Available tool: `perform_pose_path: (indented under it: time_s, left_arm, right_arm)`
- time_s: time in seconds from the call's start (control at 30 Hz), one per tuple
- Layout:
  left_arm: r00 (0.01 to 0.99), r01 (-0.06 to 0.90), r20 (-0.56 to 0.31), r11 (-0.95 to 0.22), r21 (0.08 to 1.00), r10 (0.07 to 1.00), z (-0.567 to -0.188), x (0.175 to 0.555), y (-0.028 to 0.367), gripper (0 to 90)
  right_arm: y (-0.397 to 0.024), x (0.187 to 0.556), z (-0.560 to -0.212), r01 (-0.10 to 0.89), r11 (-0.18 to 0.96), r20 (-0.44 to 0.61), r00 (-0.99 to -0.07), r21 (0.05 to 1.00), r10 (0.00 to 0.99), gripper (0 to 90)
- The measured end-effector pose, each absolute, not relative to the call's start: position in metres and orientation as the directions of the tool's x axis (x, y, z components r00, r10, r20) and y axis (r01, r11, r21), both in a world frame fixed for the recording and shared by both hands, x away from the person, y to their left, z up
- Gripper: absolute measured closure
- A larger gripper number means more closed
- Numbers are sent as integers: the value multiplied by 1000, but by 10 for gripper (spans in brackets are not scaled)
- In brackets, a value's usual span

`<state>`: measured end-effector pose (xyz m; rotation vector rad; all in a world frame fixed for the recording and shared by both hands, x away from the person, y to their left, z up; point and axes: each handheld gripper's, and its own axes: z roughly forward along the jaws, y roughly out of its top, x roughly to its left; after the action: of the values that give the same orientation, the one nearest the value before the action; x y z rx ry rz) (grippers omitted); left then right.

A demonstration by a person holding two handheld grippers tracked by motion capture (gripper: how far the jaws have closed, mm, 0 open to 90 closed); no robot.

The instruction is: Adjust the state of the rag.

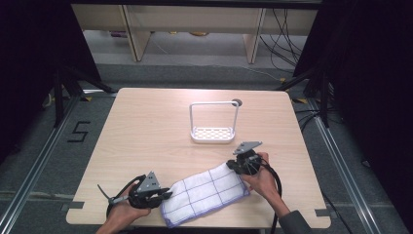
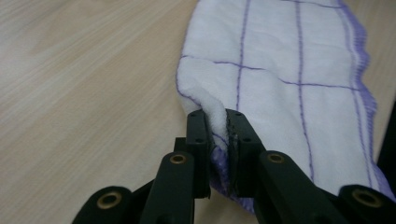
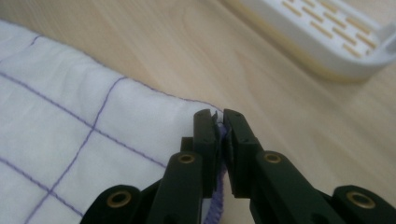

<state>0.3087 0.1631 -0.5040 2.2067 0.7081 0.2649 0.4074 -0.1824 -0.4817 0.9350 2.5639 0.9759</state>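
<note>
On the table (image 1: 146,126), two claws pinch one cloth (image 1: 204,194).

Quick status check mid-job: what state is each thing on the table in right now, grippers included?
Cloth: lying mostly flat on the table, pinched at both ends.
Left gripper: shut on the cloth's edge, fabric bunched between the jaws.
Right gripper: shut on the cloth's corner.
White rack: upright, empty, apart from the cloth.
Table: bears the cloth and the rack.
</note>
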Motion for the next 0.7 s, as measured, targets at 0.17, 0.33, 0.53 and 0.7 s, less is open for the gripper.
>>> perform_pose_path:
  time_s: [0.17, 0.33, 0.53, 0.7]
  left_arm:
    - [831, 418, -97, -501, 758, 548, -503, 295, 156, 803]
    - [852, 398, -110, -494, 773, 512, -503, 289, 140, 803]
    - [867, 382, -128, -477, 792, 482, -502, 285, 120, 802]
    - [882, 369, -135, -484, 793, 452, -506, 285, 99, 801]
  right_arm:
    - [-154, 436, -467, 431, 636, -45, -805, 640, 592, 844]
    - [-126, 457, -459, 352, 689, -108, -842, 633, 529, 844]
    - [-98, 474, -457, 318, 715, -114, -867, 623, 485, 844]
    - [-80, 482, -463, 290, 733, -115, -887, 615, 448, 843]
